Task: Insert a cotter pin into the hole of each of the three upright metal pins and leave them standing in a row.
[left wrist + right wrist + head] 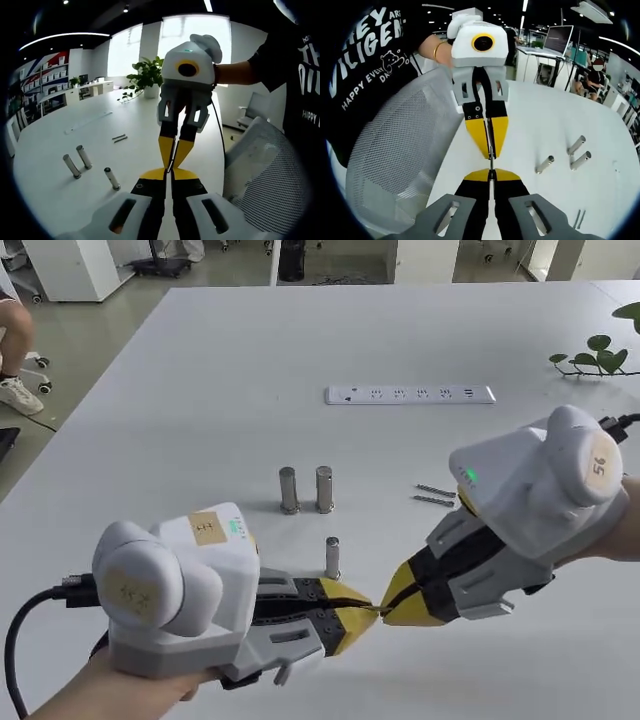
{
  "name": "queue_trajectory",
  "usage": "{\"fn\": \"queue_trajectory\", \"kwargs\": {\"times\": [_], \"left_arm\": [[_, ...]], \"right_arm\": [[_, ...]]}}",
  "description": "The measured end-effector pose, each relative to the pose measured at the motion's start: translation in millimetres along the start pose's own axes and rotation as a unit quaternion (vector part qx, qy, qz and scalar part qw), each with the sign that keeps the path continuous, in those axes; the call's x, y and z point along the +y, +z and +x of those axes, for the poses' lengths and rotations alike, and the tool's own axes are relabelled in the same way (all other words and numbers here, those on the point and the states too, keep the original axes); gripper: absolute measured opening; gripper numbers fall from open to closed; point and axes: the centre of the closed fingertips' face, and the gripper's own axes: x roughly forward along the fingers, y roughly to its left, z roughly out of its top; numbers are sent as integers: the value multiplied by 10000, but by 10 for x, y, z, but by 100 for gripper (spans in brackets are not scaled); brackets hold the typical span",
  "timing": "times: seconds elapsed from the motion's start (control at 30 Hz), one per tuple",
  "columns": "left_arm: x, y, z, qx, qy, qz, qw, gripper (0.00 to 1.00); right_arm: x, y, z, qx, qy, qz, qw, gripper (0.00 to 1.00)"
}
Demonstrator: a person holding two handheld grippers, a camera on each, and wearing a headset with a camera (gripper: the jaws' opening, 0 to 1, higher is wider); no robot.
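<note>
My left gripper [365, 616] and my right gripper [389, 612] meet nose to nose, low in the head view. Each one has its two tips squeezed together with only a hair of gap. Both pinch the same cotter pin [378, 610], a thin bit of grey wire that runs from one pair of tips to the other. The grippers have smooth white shells, black arms and pointy yellow tips. Near the tips, at about 11 o'clock, stands the front metal pin [332, 558]. It is a short round post, shiny grey, standing up straight. Farther off the same way are the two back metal pins [289, 490], side by side, close but not touching, and also upright. The posts are too small for me to see a hole in them. At about 1 o'clock from the tips, two spare cotter pins [436, 490] lie flat next to each other. All of this sits on a wide table [200, 390] that is white, smooth and not shiny. There is lots of bare room around the posts. Well past them at 12 o'clock lies a long, flat, white power strip [410, 395]. At 2 o'clock, green leaves of a plant [600, 355] lean over the right edge. In the right gripper view a grey mesh chair [395, 165] sits beside the table edge at 9 o'clock.
</note>
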Motion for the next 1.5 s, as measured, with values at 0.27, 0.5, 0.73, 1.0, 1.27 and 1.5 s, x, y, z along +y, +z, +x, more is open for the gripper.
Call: {"fn": "queue_trajectory", "kwargs": {"times": [0.27, 0.5, 0.73, 1.0, 1.27, 1.5], "left_arm": [[149, -31, -23, -13, 387, -55, 9992, 6], [350, -107, -58, -18, 861, -182, 9961, 9], [596, -227, -83, 138, 1465, -302, 9887, 13], [808, -297, -27, 174, 1849, -414, 9817, 15], [930, -380, 118, 338, 1960, -393, 9792, 16], [1039, -439, 242, 462, 2098, -278, 9763, 16]], "right_arm": [[-182, -177, 2, 450, -390, 119, 9982, 0], [-392, -304, -1, 720, -662, 332, 9947, 0], [-524, -370, 30, 932, -932, 666, 9890, 0], [-649, -446, 81, 1109, -1150, 1364, 9777, 0], [-762, -487, 143, 1260, -1261, 1582, 9712, 0], [-860, -539, 204, 1386, -1348, 1586, 9682, 0]]}}
